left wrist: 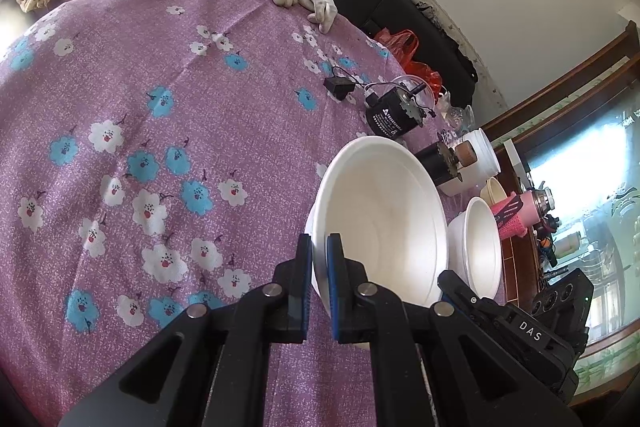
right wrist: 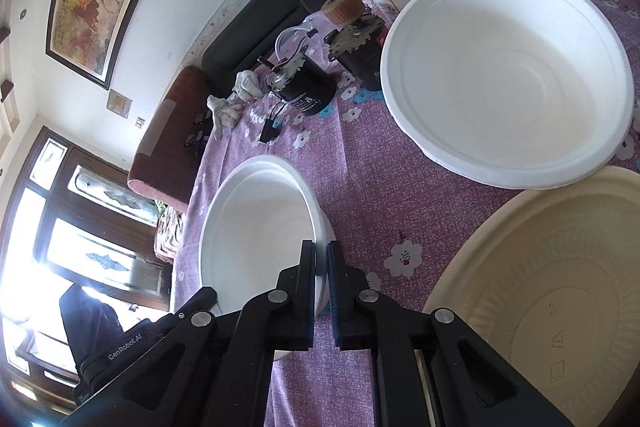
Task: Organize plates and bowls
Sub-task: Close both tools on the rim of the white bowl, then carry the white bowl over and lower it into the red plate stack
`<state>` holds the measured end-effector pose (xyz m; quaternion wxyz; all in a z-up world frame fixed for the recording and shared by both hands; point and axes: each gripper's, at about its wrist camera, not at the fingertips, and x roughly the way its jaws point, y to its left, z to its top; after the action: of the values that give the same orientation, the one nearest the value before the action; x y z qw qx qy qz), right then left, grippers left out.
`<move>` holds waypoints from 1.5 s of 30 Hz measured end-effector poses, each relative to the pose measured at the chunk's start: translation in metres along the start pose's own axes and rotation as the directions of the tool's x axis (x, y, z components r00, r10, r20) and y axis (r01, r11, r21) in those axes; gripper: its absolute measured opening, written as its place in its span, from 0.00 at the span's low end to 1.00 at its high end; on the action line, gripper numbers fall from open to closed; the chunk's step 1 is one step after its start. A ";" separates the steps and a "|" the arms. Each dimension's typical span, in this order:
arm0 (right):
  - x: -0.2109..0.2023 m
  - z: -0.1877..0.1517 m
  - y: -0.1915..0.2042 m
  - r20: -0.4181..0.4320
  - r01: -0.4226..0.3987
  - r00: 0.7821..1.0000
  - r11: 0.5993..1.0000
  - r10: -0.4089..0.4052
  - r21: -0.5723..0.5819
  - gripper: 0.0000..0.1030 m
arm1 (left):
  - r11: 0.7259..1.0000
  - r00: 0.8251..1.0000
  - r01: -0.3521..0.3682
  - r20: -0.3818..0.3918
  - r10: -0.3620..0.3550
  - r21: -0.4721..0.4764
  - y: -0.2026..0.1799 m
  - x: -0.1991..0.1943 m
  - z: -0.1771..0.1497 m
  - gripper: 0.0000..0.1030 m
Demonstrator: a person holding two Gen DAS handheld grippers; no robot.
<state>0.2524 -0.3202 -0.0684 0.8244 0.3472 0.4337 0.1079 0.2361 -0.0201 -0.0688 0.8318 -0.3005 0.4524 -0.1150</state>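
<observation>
Round white bowl [left wrist: 380, 211] on flowered purple cloth [left wrist: 160, 107]

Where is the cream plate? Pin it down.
Right wrist view, lower right corner: the cream plate lies on the purple floral cloth, just below the large white bowl.

Left tool [left wrist: 319, 251] on bowl rim [left wrist: 320, 227]

A white bowl [left wrist: 380, 219], nested in another, is clamped at its near rim by the left tongs [left wrist: 319, 247] and at its opposite rim by the right tongs [right wrist: 320, 255]. A second white bowl [right wrist: 508, 75] stands upright beyond the right tongs; a cream plate [right wrist: 552, 291] lies flat just right of them.
</observation>
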 end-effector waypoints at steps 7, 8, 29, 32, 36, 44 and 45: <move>-0.002 -0.001 0.000 0.005 -0.007 1.000 1.000 0.007 0.000 0.07 | 1.000 1.000 0.008 0.008 -0.008 0.000 -0.001 -0.005 0.000 0.06; -0.003 -0.002 0.001 0.006 -0.009 1.000 1.000 0.009 0.000 0.07 | 1.000 1.000 0.008 0.010 -0.008 0.000 0.000 -0.006 0.000 0.06; -0.060 -0.045 0.035 0.075 -0.096 0.992 0.995 0.099 -0.042 0.07 | 0.997 0.995 -0.046 0.096 0.040 0.064 -0.009 -0.083 -0.027 0.06; -0.076 -0.065 0.051 0.084 -0.120 0.988 0.990 0.127 -0.080 0.07 | 0.995 0.990 -0.066 0.132 0.055 0.080 -0.008 -0.113 -0.036 0.06; -0.095 -0.096 0.076 0.088 -0.147 0.983 0.980 0.160 -0.136 0.07 | 0.991 0.979 -0.090 0.189 0.070 0.102 0.001 -0.159 -0.050 0.07; -0.112 -0.155 0.130 0.050 -0.216 0.971 0.948 0.234 -0.235 0.07 | 0.987 0.958 -0.133 0.267 0.105 0.089 0.041 -0.239 -0.076 0.07; -0.112 -0.164 0.136 0.039 -0.224 0.970 0.943 0.240 -0.247 0.07 | 0.986 0.955 -0.143 0.274 0.115 0.085 0.047 -0.248 -0.080 0.07</move>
<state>0.0727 -0.1952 0.0311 0.8563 0.2970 0.3450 0.2438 0.0270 0.1007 0.0395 0.9055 -0.2394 0.3477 -0.0421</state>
